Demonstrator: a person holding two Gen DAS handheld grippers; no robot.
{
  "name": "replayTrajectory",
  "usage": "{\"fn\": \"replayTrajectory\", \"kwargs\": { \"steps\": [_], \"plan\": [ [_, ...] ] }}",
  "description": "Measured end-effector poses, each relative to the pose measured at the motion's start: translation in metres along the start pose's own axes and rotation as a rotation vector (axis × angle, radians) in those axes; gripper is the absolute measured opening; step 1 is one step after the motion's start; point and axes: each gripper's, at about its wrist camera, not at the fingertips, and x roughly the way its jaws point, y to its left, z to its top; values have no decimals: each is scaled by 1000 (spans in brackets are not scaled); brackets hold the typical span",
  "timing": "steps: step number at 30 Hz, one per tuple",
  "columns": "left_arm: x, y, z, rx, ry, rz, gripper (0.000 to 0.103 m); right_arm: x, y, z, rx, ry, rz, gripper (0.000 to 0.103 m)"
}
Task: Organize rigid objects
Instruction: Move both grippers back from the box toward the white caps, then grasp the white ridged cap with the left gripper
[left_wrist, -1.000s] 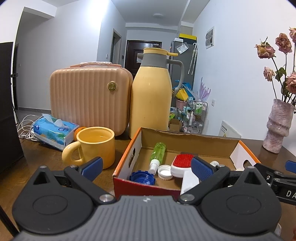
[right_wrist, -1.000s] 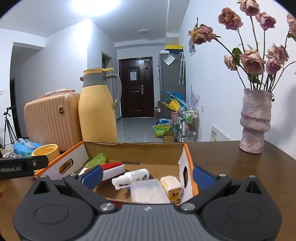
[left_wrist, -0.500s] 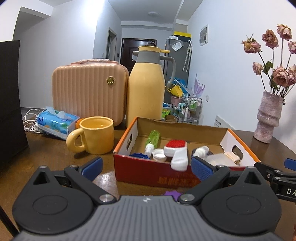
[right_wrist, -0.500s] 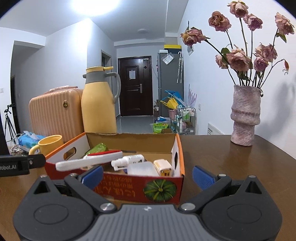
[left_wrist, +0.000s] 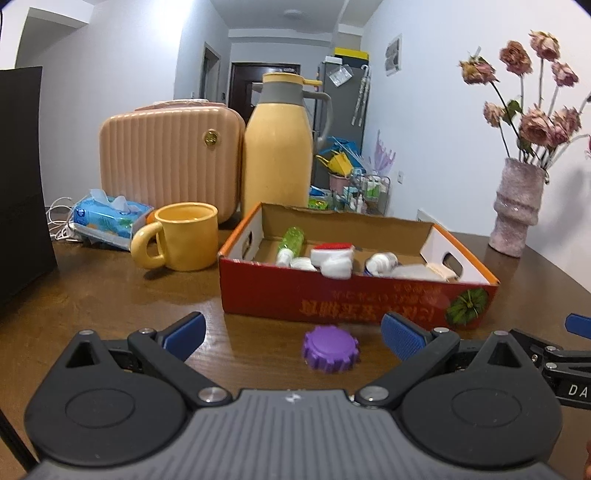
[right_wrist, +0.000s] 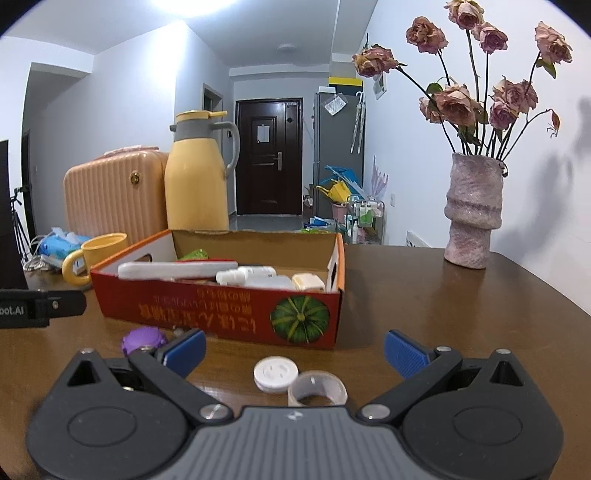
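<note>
Resting on a brown wooden table (left_wrist: 110, 295), a shallow red-and-orange cardboard box (left_wrist: 354, 295) with a pumpkin printed on its near wall holds the sorted items: a green plastic spray bottle (left_wrist: 293, 238) at the far left, a red-and-white brush (left_wrist: 334, 254) toward the middle, a white pump bottle (right_wrist: 245, 275) lying on its side, and a cream rectangular block (right_wrist: 308, 282) at the right end. The left gripper (left_wrist: 293, 334) hangs low over the near table edge with its blue-padded fingers (left_wrist: 184, 332) spread wide and nothing between them. A purple ridged plastic cap (left_wrist: 330, 349) lies on the table just near of the box, between those fingers but apart from both pads. The right gripper (right_wrist: 295, 349) is likewise spread wide and empty. Ahead of it, near of the box's right half, a white round plastic lid (right_wrist: 275, 373) and a clear plastic ring (right_wrist: 317, 391) lie side by side (whether they touch cannot be told).

To the left of the box stands a yellow ceramic mug (left_wrist: 184, 236); farther back are a tall yellow thermos jug with a grey collar (left_wrist: 279, 147), a peach ribbed hard-shell case (left_wrist: 170, 158) and a blue tissue pack (left_wrist: 110, 216). At the far right, a pink textured vase (right_wrist: 472, 210) carries dried roses (right_wrist: 476, 74).
</note>
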Motion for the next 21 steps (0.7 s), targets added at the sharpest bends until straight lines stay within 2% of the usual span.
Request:
{"fn": "replayTrajectory", "kwargs": {
  "steps": [11,21],
  "plan": [
    [-10,-11,-33,53,88,-38,103,-18,-10,-24,-5,50,-15,103],
    [-8,-17,-41,76,127,-50,103,-19,-15,-30,27,68,-31,103]
  ]
}}
